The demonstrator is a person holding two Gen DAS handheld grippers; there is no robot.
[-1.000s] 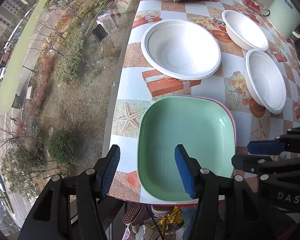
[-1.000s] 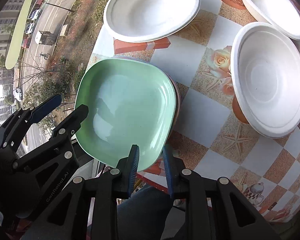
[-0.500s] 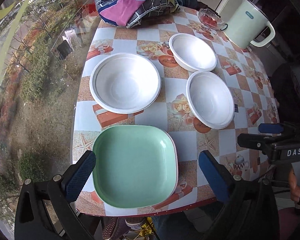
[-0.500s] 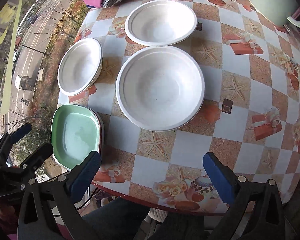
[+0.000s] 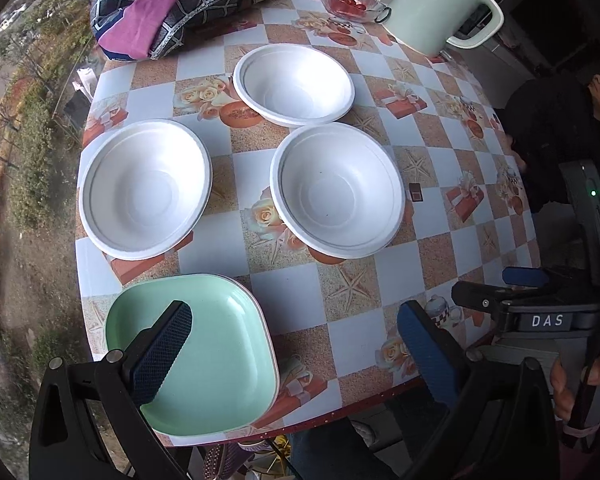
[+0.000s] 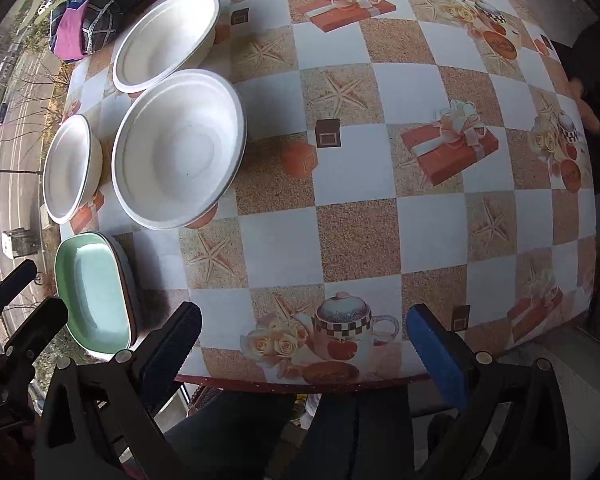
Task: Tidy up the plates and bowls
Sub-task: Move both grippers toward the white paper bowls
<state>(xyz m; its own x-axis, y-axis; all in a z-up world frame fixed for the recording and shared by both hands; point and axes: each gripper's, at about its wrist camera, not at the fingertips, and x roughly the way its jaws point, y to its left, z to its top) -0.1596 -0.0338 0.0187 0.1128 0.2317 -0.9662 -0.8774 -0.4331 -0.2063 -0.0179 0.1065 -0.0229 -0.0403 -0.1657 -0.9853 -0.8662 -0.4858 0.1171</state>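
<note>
Sunlight from the big window falls on a round table (image 5: pixel 452 248) covered in a checked cloth printed with starfish, roses and gift boxes. At its near edge, on the window side, sits the green plate (image 5: pixel 216 356), square with rounded corners, resting on at least one more plate whose rim shows beneath it. Beyond it three white bowls are spread out singly: one by the window (image 5: pixel 144 188), one in the middle (image 5: pixel 336 192), one farther back (image 5: pixel 296 84), none nested yet.

Both tools are empty. The left gripper (image 5: pixel 296 344) has just been opening and now hangs spread wide above the plate stack, nothing between its pads. The right gripper (image 6: pixel 304 340) has likewise just been opening and hovers over bare cloth at the near edge, holding nothing.

I reckon the bowls come next. They look light and thin-walled, so a hard pinch on a rim could buckle one, or it could skate away. The plate stack sits close to the table's edge; a careless nudge might push it off. A kettle (image 5: pixel 440 8) and a glass dish (image 5: pixel 352 0) stand at the back, well clear.
</note>
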